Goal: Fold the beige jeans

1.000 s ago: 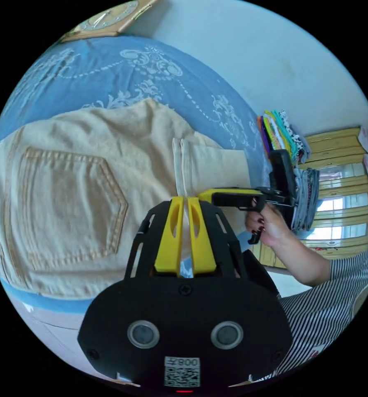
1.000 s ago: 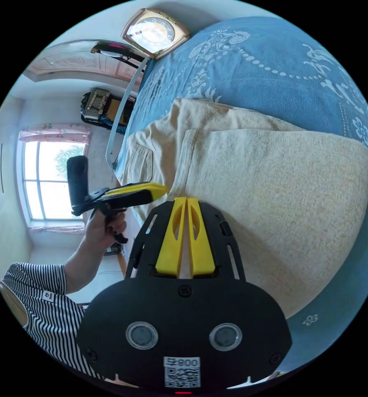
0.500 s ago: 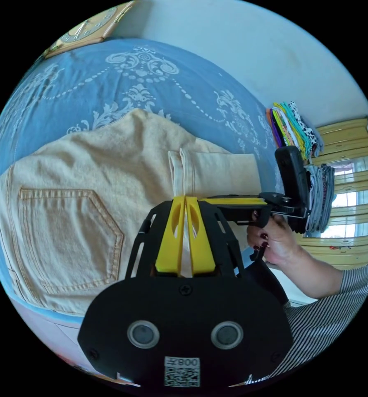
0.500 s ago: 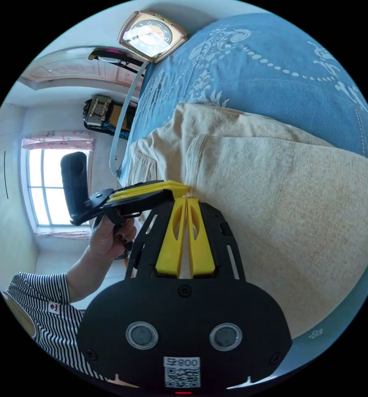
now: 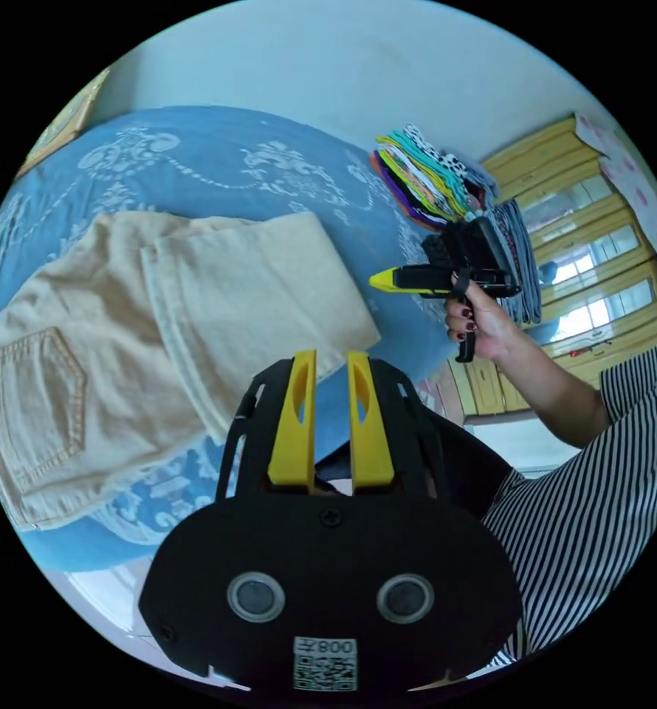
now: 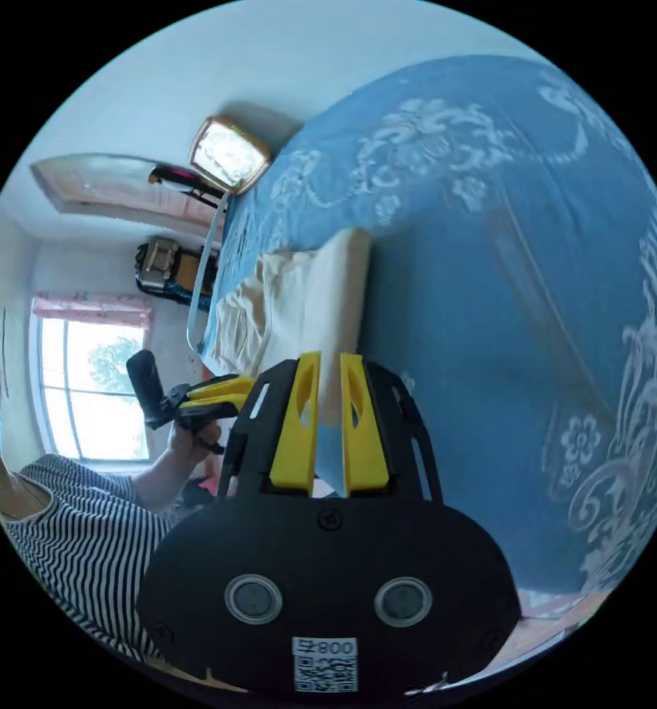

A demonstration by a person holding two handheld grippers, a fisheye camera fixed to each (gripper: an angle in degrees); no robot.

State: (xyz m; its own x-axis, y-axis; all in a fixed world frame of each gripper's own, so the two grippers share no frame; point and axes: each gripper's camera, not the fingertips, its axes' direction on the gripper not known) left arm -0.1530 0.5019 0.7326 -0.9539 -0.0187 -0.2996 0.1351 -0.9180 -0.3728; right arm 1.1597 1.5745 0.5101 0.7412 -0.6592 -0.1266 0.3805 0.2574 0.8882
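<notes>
The left tool (image 5: 327, 360) has its yellow jaws parted with nothing between them. The right tool (image 6: 329, 362) is likewise parted and empty. A hand (image 5: 482, 329) grips the right tool's handle, forearm bare, with a striped sleeve (image 5: 638, 391) behind it.

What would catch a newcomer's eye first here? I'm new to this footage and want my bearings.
The folded beige jeans lie on a blue patterned bedspread, back pocket up. Both yellow-jawed grippers are open and off the cloth: the left gripper near the jeans' edge, the right gripper over the bedspread. A bright stack of folded clothes sits beyond the jeans.
</notes>
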